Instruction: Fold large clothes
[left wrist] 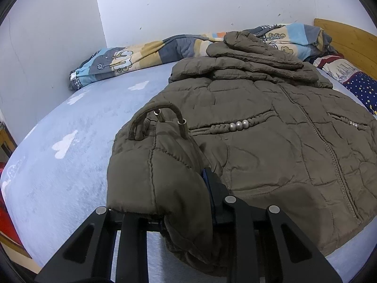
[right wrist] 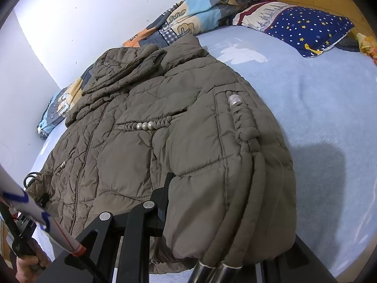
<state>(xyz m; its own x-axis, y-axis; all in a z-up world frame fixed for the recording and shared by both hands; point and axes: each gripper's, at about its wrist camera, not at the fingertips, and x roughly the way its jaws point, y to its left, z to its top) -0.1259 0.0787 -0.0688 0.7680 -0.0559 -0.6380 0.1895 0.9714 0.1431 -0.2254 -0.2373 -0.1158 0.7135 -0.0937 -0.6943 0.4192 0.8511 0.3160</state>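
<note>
— Where's the jacket (left wrist: 271,136) lying?

— On the bed (left wrist: 77,127), front side up, zip showing. Its long axis runs from the near edge toward the far edge where the rumpled quilt (left wrist: 146,54) is heaped against the wall. The hood points at that quilt; the hem points at the near edge.

— And the tongs?

— The left tongs (left wrist: 188,200) are pinching the hem corner on their side, with the puffy fabric bunched up over the fingers and a drawcord loop (left wrist: 155,118) standing above it. The right tongs (right wrist: 226,224) are pinching the other hem corner; the fabric drapes over them too, cords hanging down in front.

— Anything else on the bed?

— A starry blue pillow (right wrist: 311,30) sits at the headboard corner, well apart from the jacket.
</note>
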